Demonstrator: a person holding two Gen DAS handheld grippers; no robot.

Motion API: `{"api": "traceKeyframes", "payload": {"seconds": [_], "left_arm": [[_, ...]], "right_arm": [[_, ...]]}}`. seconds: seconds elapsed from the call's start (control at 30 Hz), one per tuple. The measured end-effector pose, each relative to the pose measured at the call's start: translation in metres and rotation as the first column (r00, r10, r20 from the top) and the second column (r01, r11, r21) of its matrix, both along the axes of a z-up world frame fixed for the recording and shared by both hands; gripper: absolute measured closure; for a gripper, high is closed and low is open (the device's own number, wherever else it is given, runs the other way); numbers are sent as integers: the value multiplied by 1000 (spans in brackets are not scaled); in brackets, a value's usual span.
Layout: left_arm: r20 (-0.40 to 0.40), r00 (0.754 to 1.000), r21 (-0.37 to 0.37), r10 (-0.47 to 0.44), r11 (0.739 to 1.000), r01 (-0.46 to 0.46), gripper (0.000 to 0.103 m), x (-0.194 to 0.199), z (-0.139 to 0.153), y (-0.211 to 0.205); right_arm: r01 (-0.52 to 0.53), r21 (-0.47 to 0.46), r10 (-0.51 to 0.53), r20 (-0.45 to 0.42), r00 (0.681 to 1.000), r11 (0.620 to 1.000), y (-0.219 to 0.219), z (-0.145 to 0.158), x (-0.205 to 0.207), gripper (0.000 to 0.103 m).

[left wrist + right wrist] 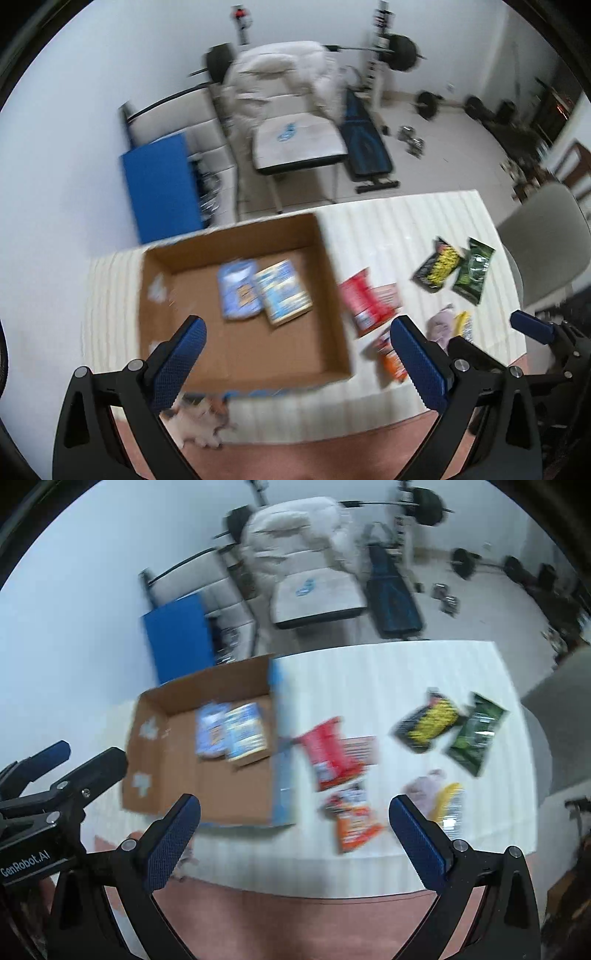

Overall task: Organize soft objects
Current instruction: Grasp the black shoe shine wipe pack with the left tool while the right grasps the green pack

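Both the left tongs point(297, 334) and right tongs point(293, 810) gape apart, empty, above the worktop point(388, 675) near the cardboard box point(243, 350) holding two blue packets point(258, 291).

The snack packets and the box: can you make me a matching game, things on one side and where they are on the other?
Things:
1. Two blue packets
2. Red packet
3. Orange packet
4. Dark green packet

Places:
A. Far right on the white cloth, next to the black-and-yellow packet
B. On the cloth, right beside the box's right wall
C. Inside the cardboard box
D. On the cloth, near its front edge, just in front of the red packet

Pairs: 1-C, 2-B, 3-D, 4-A
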State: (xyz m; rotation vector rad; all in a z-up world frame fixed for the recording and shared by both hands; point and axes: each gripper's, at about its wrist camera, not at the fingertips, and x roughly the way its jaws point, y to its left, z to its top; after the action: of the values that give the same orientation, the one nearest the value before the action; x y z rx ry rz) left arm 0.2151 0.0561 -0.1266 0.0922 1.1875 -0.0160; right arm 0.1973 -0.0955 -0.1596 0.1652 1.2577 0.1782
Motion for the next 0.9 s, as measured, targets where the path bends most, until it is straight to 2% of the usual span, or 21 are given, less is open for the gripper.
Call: {"api": "traceKeyframes", "payload": {"seconds": [0.1,0.2,0.3,0.4,0.5,0.6,0.67,0.7,0.77,0.9], "left_arm": [[-45,995,-15,-93,996,92,1,37,-19,-49],[-83,982,41,-169,984,173,3,78,-49,-102],[-141,964,91,-225,967,239,5,111,-90,-147],[-202,945,139,-256,948,286,6,135,-131,-178],[-271,921,166,-281,928,332,6,151,-171,-202],[-319,897,178,-307,910,375,6,157,-201,-220],[-349,878,173,-326,899,403,6,159,-216,-232],[-359,871,166,-336,895,413,6,159,-221,-236],[-383,854,141,-352,892,431,6,160,-231,-245],[-443,806,82,-392,878,472,6,163,-254,-266]], "right_arm": [[109,-18,-109,-32,993,994,-63,-18,21,0],[238,-23,-239,-78,968,971,-125,-51,48,0],[331,-49,-335,-138,932,942,-175,-99,80,0],[387,-68,-392,-222,893,920,-209,-153,109,5],[408,-83,-413,-304,858,909,-226,-203,130,14],[414,-89,-417,-351,838,906,-232,-235,141,17],[392,-111,-404,-369,837,913,-232,-251,144,28],[379,-119,-395,-373,839,918,-232,-254,144,40],[327,-150,-359,-363,860,933,-230,-252,140,46],[273,-167,-318,-401,859,947,-243,-253,125,49]]}}
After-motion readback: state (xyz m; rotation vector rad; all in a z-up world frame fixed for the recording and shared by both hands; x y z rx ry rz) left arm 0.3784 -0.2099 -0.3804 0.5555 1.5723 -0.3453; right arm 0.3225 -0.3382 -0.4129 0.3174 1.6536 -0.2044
